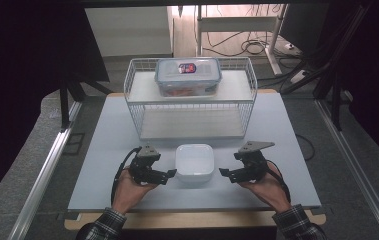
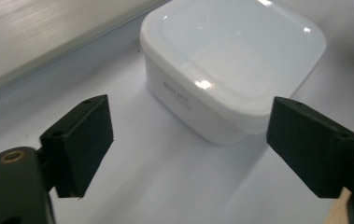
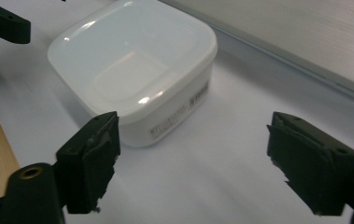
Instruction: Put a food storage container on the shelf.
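A white square lidded box (image 1: pixel 195 161) sits on the pale table near its front edge. My left gripper (image 1: pixel 169 173) is just to its left, jaws pointing at it and apart, touching nothing. In the left gripper view the box (image 2: pixel 230 60) lies ahead of the gripper (image 2: pixel 195 149), with nothing between the pads. My right gripper (image 1: pixel 225 173) is at the box's right side, open as well. The right gripper view has the box (image 3: pixel 135 70) ahead and to the left of the gripper (image 3: pixel 193 163), clear of both pads.
A white wire rack (image 1: pixel 191 102) stands behind the box, across the middle of the table. On its upper shelf is a clear lidded container (image 1: pixel 188 76) with a label on the lid. Dark floor and metal rails (image 1: pixel 47 165) flank the table.
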`<act>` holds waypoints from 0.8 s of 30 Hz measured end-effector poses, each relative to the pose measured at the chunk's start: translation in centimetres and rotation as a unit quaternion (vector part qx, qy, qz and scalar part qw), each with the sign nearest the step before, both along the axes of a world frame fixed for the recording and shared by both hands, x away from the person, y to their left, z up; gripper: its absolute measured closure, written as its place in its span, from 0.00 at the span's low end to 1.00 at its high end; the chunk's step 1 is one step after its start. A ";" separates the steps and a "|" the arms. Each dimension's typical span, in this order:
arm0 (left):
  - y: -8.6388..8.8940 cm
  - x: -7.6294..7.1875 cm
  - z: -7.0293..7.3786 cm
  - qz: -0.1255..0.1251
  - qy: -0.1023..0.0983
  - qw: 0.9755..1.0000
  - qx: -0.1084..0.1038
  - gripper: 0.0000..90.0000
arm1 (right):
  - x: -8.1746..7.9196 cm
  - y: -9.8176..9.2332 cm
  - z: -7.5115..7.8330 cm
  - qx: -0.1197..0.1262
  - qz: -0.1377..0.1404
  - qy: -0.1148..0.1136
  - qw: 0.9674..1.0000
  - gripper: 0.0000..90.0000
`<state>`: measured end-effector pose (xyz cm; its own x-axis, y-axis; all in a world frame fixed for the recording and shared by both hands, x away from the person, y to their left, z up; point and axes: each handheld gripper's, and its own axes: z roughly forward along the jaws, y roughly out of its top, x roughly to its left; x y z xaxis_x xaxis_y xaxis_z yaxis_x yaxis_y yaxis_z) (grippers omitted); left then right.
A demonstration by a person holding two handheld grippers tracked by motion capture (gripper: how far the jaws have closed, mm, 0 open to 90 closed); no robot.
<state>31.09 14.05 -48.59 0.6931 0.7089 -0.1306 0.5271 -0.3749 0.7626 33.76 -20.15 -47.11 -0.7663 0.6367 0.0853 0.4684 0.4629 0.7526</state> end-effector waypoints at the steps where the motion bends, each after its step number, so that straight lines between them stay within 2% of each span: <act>1: -0.1 0.1 0.2 -0.002 -0.003 1.000 -0.001 0.19 | 0.1 0.3 0.2 0.002 0.001 0.000 1.000 0.23; 6: -0.9 1.0 1.2 -0.010 -0.010 1.000 -0.017 0.22 | 0.9 2.0 0.8 0.004 0.017 0.000 1.000 0.25; 9: -1.7 1.7 1.3 -0.018 -0.011 1.000 -0.015 0.23 | 1.4 3.0 0.9 0.006 0.026 0.003 1.000 0.25; 12: -2.1 2.2 0.9 -0.016 0.000 1.000 -0.019 0.25 | 1.8 3.8 0.8 0.009 0.027 0.009 1.000 0.26; 17: -2.0 2.9 -0.1 -0.019 0.025 0.999 -0.043 0.24 | 2.4 4.4 0.5 0.010 0.031 0.020 0.999 0.25; 22: -2.1 3.4 -1.2 -0.025 0.045 0.998 -0.037 0.21 | 2.8 4.8 -0.3 0.010 0.033 0.034 0.999 0.25; 24: -2.0 3.7 -1.5 -0.029 0.058 0.997 -0.050 0.20 | 3.1 4.9 -0.7 0.005 0.034 0.046 0.998 0.24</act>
<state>34.78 12.05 -50.11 0.7092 0.6468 -0.2805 0.5936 -0.3330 0.7326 36.88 -15.28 -47.78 -0.7959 0.5831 0.1629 0.5037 0.4885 0.7125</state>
